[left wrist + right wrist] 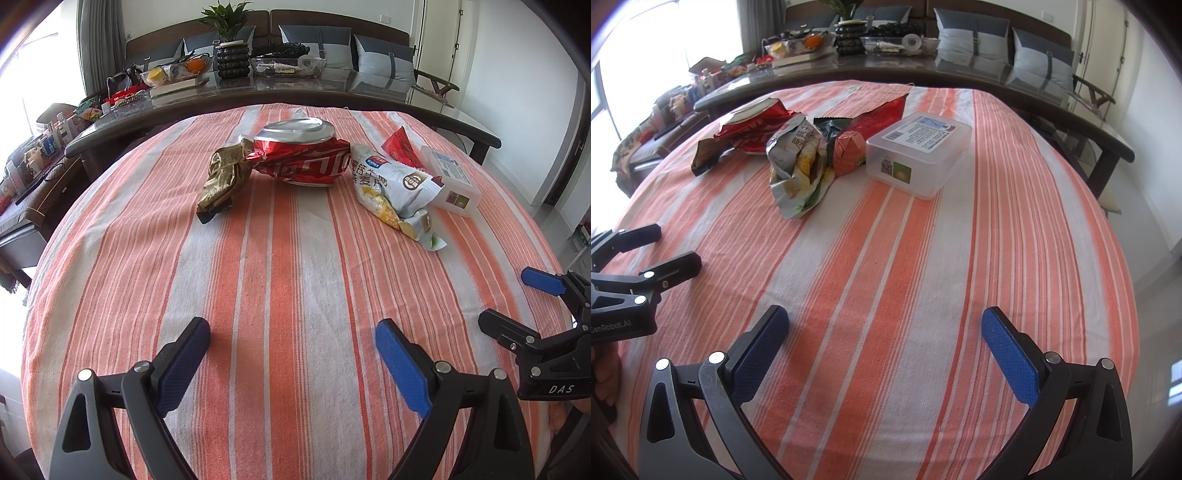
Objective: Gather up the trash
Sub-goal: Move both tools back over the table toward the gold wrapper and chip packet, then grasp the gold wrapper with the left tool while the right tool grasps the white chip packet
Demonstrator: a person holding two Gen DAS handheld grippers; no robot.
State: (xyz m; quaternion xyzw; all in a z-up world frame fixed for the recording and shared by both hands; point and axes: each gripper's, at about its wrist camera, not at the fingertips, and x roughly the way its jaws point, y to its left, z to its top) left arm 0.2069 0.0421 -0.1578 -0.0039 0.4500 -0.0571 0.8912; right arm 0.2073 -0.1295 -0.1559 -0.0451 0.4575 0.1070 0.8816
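Both tools sit low over the near end of the striped tablecloth [295, 280], with nothing between their fingers. The left gripper [291, 354] has its blue pads spread wide and empty; the right gripper [884, 343] is spread just as wide, and it shows again at the left one's right side.

Ahead of the left gripper and well apart from it lies the litter. Straight ahead is a crushed red drink can [303, 155], dented, its silver end tipped up. It looks light and stiff, but its creased walls would give further, so a pinch across the flattened middle seems safer than on the slick round end. Touching its left side is a crumpled gold wrapper [221, 177]: nearly weightless, soft and springy, best nipped at a raised fold.

Ahead and slightly left of the right gripper is a pale green snack bag [798, 166], limp and crinkly, likely to slip unless taken at a bunched ridge. Behind it are a red foil packet [882, 114], a dark wrapper [831, 127] and a small orange packet [849, 155]. Just right of these stands a clear plastic box [919, 155] with its lid on, rigid and smooth. Whether it counts as trash I cannot tell.
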